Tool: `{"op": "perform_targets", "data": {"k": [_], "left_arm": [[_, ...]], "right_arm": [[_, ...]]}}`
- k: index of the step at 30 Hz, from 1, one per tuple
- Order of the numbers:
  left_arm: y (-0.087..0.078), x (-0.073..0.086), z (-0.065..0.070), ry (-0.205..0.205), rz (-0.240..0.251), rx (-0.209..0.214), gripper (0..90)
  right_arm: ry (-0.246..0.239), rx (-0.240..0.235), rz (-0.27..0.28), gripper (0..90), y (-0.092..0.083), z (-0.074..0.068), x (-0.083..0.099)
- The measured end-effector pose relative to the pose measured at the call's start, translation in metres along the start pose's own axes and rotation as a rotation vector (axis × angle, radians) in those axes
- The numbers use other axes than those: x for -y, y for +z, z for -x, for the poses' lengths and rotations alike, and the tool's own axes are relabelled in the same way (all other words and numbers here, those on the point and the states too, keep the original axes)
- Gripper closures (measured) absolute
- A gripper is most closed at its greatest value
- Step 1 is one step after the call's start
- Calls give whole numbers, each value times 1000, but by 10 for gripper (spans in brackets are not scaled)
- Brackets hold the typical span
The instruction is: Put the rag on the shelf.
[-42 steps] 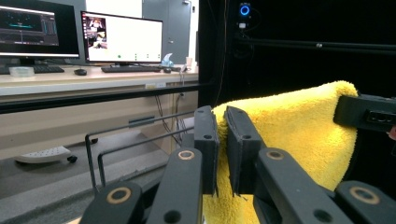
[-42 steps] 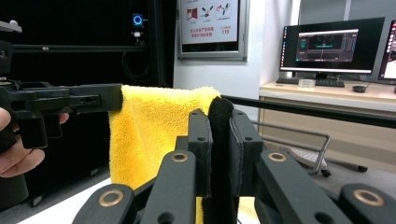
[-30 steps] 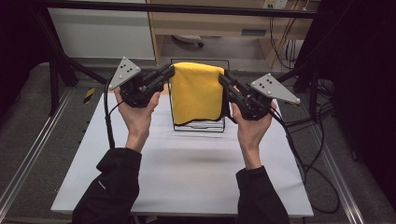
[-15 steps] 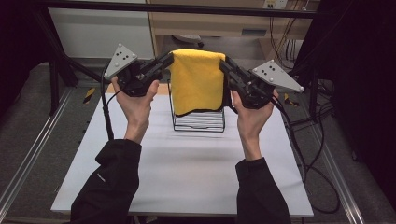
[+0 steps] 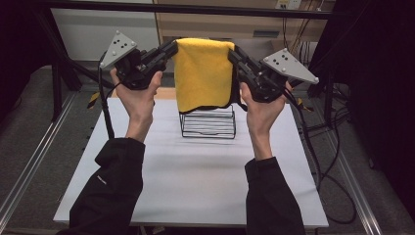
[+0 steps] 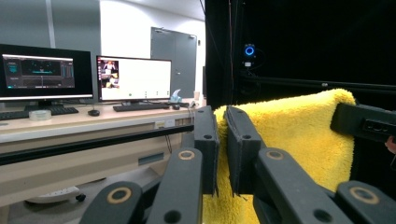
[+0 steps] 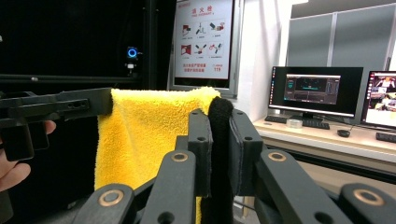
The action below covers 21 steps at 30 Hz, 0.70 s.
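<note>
Both the left gripper (image 5: 169,49) and right gripper (image 5: 234,51) have their fingers pinched on the top corners of the fluffy yellow microfibre cloth (image 5: 203,73), holding it spread and hanging flat above the black wire rack (image 5: 208,125) on the white desk (image 5: 195,171), probably so it can drape there.

The towel (image 5: 203,73) is bright yellow with a black edge. The wire rack (image 5: 208,122) is black, the bench (image 5: 195,171) white, the sleeves (image 5: 112,191) black, the plates (image 5: 117,47) grey.
</note>
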<state>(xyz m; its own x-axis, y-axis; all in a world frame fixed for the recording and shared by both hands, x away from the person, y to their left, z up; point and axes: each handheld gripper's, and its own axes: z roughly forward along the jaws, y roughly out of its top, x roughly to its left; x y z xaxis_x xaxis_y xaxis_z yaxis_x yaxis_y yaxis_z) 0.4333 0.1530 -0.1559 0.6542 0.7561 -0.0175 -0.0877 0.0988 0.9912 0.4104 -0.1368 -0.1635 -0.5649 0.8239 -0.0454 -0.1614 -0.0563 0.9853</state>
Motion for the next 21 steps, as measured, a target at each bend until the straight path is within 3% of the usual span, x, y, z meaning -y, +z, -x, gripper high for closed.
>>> {"op": "perform_targets", "data": {"k": [21], "left_arm": [[20,-27,-9,-1,13,-8,834]], "right_arm": [[-6,21,21,812,21,13,-29]]}}
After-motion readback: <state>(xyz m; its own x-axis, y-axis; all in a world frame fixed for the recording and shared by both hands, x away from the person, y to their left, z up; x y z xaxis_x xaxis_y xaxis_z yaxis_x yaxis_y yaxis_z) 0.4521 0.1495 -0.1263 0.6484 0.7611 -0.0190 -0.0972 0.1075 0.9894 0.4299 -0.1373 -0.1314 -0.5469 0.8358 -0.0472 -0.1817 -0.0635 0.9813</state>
